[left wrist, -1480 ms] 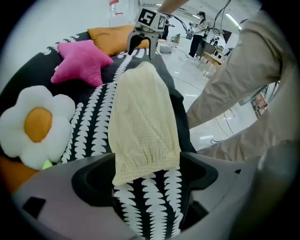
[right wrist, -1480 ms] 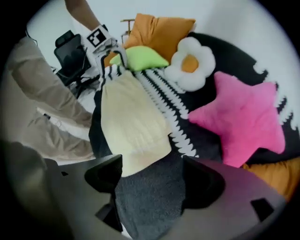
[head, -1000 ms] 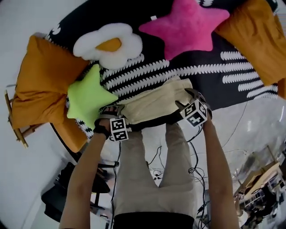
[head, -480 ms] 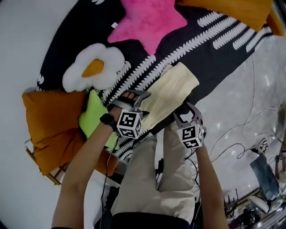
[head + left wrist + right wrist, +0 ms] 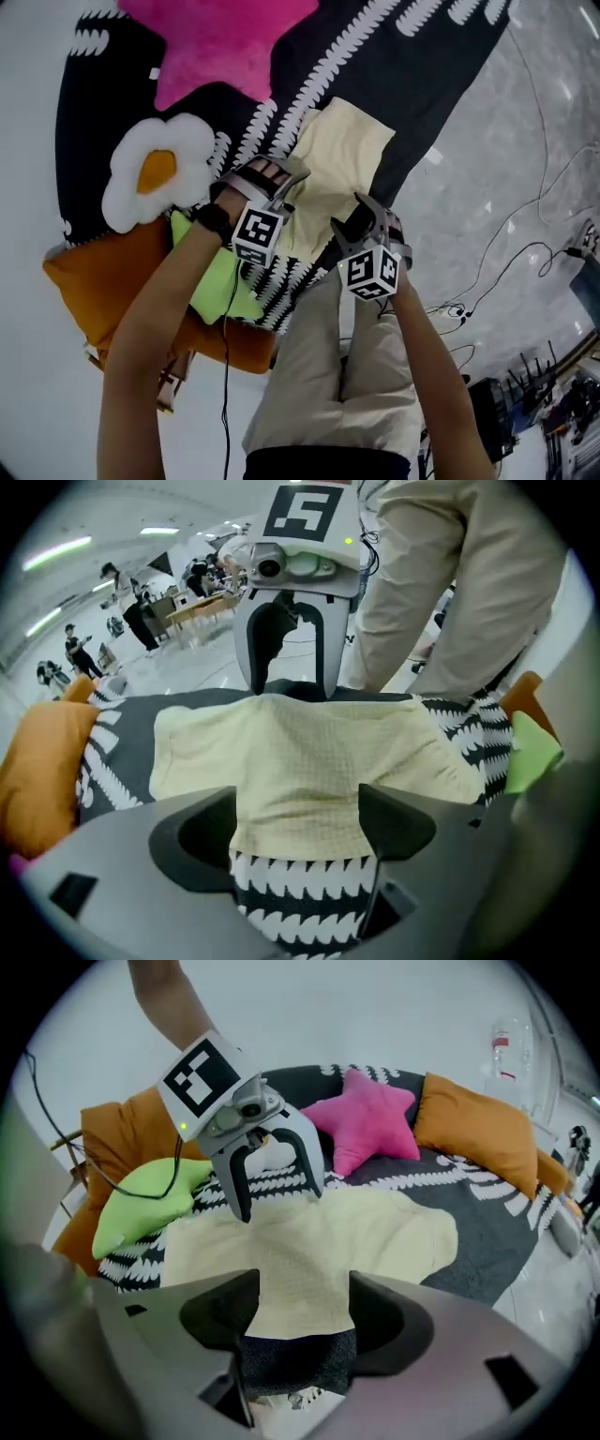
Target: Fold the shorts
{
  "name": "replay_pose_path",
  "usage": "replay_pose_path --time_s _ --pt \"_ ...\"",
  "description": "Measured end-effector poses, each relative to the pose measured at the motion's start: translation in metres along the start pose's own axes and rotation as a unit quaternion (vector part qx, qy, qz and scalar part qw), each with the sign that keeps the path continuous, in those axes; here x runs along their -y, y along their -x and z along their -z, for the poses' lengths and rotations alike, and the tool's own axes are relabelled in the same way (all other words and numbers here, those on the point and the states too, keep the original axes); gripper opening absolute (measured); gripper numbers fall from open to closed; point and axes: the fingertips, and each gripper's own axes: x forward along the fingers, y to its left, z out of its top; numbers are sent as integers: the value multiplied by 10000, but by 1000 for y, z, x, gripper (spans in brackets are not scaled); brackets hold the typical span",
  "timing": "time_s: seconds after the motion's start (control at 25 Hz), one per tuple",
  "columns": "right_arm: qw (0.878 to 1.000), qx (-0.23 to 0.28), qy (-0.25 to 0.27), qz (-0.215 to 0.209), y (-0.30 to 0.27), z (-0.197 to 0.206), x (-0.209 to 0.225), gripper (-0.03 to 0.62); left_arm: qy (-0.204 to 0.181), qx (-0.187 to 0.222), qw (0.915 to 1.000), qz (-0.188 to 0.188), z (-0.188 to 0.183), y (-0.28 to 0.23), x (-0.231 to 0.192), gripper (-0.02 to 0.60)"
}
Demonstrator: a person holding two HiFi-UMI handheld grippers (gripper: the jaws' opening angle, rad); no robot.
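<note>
1. Closest in the head view, the person's legs in beige trousers stand at the rim of a black cover with white toothed stripes; both forearms reach down over that rim.
2. At the end of the left forearm, the left gripper points steeply down with its jaws spread wide; the near edge of the pale yellow shorts lies flat between them on the striped cover, and the pads do not press on it.
3. Opposite it, the right gripper stands about half spread, its jaws having just eased a little wider; another edge of the shorts lies between them above the cover's dark rim, unpinched.
4. Between the two grippers, which face each other, the shorts lie flat near the cover's edge.
5. Just beside the left forearm lies a lime-green star cushion, resting against an orange cushion.
6. Farther along sits a fried-egg cushion; beyond it a pink star cushion.
7. Off the cover, cables trail across a glossy grey floor.
</note>
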Motion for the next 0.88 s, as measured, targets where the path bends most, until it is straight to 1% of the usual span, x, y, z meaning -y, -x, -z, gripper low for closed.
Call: replay_pose_path --time_s 0.08,0.16,0.24,0.28,0.36,0.44,0.48,0.52,0.56,0.6,0.64,0.68,0.72,0.8,0.88 --pt "10000 -40 -5 58 2 3 -6 321 -385 -148 9991 26 -2 1 6 411" --pt "9992 -351 169 -32 -16 20 -16 329 -658 -475 9966 168 11 -15 17 411" --pt "9962 -737 452 -31 -42 43 -22 362 -649 -739 9945 363 25 -40 29 411" --pt "9949 -816 594 0 -53 50 -22 367 -577 -806 9940 471 29 -49 32 411" --pt "9941 -766 774 -33 -64 51 -18 364 -467 -882 9930 636 34 -58 28 413" --pt "9936 -711 867 -124 -65 48 -13 357 -465 -891 9929 631 36 -58 21 416" --pt "9926 -753 936 -172 -61 49 -17 341 -469 -861 9932 627 34 -55 25 414" --pt "9907 -848 1044 -211 -56 51 -23 284 -453 -812 9937 632 32 -50 34 389" --pt "9881 -971 1171 -239 -50 53 -28 189 -402 -749 9946 600 29 -44 42 340" --pt "9856 -1097 1261 -270 -46 54 -30 72 -302 -669 9961 480 26 -38 45 264" --pt "9839 -1210 1276 -327 -42 54 -28 37 -147 -572 9979 276 22 -30 43 158" --pt "9831 -1288 1234 -411 -36 51 -25 32 51 -469 9989 52 18 -21 38 66" --pt "9830 -1308 1187 -496 -28 45 -23 32 259 -377 9989 -137 12 -9 34 52" --pt "9853 -1133 1169 -527 -1 23 -19 31 639 -237 9967 -435 2 19 30 49" --pt "9893 -782 1186 -318 30 -8 0 31 960 -137 9916 -851 -4 50 9 48"
